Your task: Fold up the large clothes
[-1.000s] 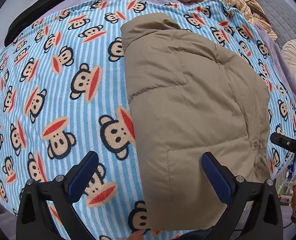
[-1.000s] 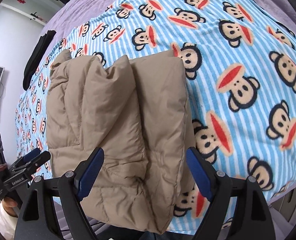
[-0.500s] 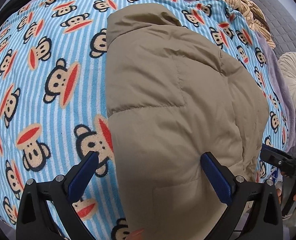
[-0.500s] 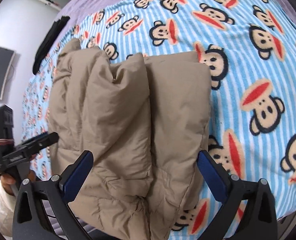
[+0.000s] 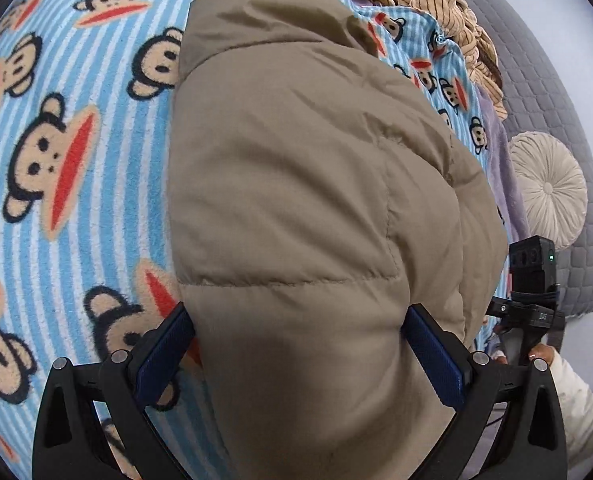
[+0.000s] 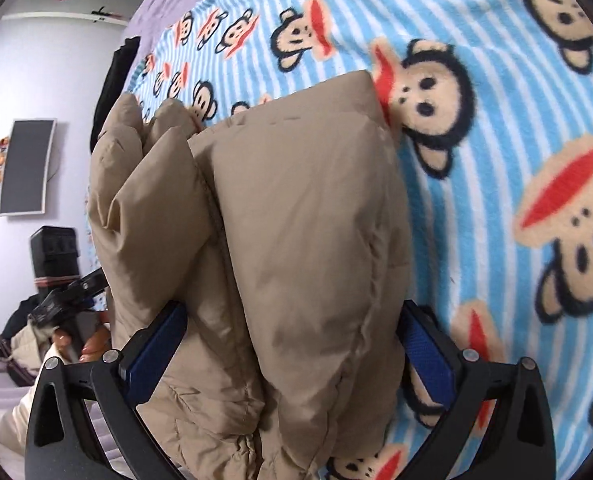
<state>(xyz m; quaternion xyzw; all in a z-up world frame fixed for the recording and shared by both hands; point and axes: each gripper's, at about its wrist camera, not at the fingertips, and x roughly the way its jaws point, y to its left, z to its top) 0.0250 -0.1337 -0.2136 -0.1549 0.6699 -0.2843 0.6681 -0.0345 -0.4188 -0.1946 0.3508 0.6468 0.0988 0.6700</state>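
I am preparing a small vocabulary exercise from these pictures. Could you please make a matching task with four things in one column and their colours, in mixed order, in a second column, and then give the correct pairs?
Things:
1. puffer jacket
2. round cushion
3. pads on the left gripper fingers
4. garment at the far edge of the bed

Colours:
A. black
B. dark blue
C. tan
D. cream

Right pairs: 1-C, 2-D, 3-B, 4-A
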